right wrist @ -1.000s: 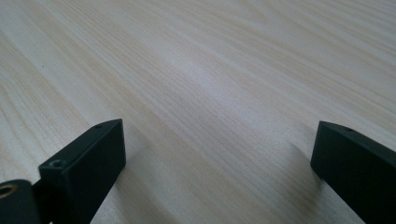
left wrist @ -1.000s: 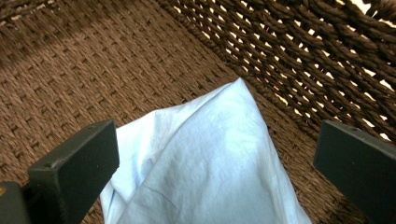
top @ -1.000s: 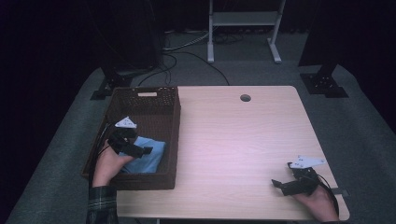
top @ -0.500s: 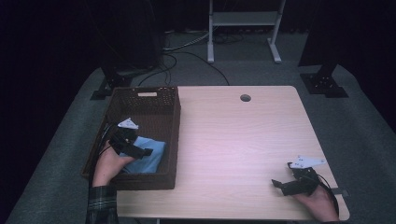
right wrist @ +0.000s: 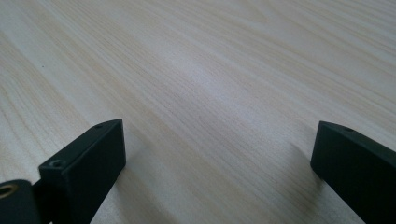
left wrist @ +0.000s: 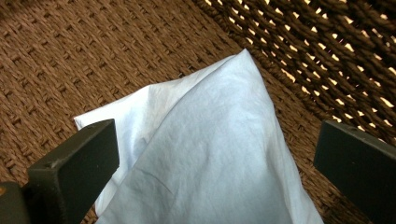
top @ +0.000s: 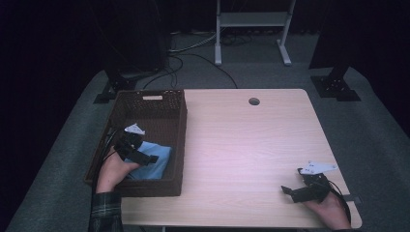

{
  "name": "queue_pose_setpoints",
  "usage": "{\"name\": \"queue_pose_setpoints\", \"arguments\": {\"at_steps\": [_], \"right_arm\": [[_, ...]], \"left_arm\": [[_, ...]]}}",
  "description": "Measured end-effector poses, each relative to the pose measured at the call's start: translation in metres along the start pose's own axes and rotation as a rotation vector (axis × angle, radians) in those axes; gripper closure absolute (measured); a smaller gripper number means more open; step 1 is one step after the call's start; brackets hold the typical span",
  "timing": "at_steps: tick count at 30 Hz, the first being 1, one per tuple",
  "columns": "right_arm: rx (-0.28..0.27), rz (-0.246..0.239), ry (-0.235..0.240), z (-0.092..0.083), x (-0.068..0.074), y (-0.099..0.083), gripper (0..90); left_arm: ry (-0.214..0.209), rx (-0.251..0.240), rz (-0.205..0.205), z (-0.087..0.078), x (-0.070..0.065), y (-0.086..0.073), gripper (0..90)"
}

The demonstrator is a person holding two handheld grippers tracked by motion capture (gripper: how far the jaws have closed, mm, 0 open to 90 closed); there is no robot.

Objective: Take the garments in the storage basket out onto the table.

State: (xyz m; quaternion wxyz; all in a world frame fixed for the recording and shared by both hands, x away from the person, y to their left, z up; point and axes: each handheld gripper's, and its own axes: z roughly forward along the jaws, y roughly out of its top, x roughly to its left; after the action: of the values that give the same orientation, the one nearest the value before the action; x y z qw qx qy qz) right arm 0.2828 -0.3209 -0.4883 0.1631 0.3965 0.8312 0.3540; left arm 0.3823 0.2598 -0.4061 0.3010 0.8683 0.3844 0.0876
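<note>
Both jaws of the left gripper (left wrist: 210, 186) gape wide around the blue cloth (left wrist: 205, 154) lying in the basket (top: 145, 191), gripping nothing. Close too shallow and it'd probably just pinch a loose fold that slips. Right gripper (right wrist: 215, 186) sits open on the table (right wrist: 210, 70), empty.

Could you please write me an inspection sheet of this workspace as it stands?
Surface: light wooden table, bare apart from a round hole near its far edge.
Job's things: light blue cloth lying in the dark wicker basket at the table's left side.
Clutter: nothing seen.
Grippers: left gripper open, fingers either side of the cloth; right gripper open, low over the bare table.
Cables: black cables on the floor beyond the table.
Surroundings: grey carpet, stand bases, dark backdrop.
</note>
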Motion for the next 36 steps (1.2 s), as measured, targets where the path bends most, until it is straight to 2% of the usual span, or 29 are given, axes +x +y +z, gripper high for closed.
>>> {"name": "queue_pose_setpoints", "arguments": {"at_steps": [36], "right_arm": [[0.0,0.001,-0.001,0.0,0.0,0.0,2.2]], "left_arm": [[-0.005,0.131,-0.016,0.014,0.001,-0.003,0.0]]}}
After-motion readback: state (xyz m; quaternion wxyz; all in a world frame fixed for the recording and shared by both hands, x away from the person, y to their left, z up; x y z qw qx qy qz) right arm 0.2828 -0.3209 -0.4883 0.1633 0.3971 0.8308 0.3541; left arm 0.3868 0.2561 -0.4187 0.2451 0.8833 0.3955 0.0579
